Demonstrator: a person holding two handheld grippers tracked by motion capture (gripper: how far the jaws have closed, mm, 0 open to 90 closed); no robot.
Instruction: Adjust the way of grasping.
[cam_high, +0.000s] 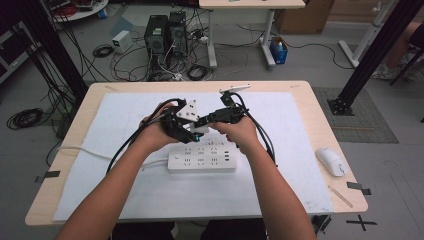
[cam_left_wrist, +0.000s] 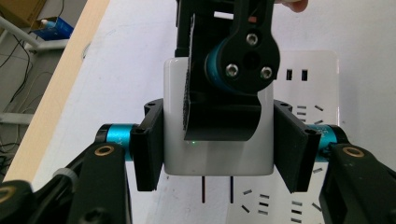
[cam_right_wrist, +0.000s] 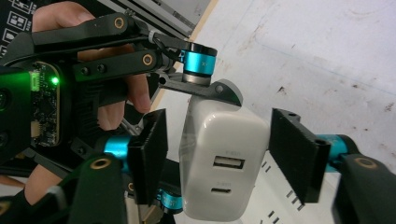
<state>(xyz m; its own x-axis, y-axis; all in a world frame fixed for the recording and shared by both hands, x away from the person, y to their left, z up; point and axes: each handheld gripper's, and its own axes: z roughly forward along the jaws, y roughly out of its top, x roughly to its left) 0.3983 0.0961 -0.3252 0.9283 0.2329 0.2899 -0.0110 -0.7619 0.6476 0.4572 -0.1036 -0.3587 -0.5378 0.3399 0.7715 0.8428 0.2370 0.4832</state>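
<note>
Above the white power strip (cam_high: 202, 161), the left gripper (cam_left_wrist: 218, 140) clamps the white charger (cam_left_wrist: 218, 149), its prongs visible in the left gripper view, its ports in the right gripper view where the right gripper (cam_right_wrist: 219, 158) stands released, over a white mat (cam_high: 300, 130) with a mouse (cam_high: 331, 161) far right.

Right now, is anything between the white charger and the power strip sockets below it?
Nothing visible blocks it. The white charger hangs prongs-down above the power strip, held between the left gripper pads; the right gripper brackets it too, and the gap beneath the prongs looks clear.
</note>
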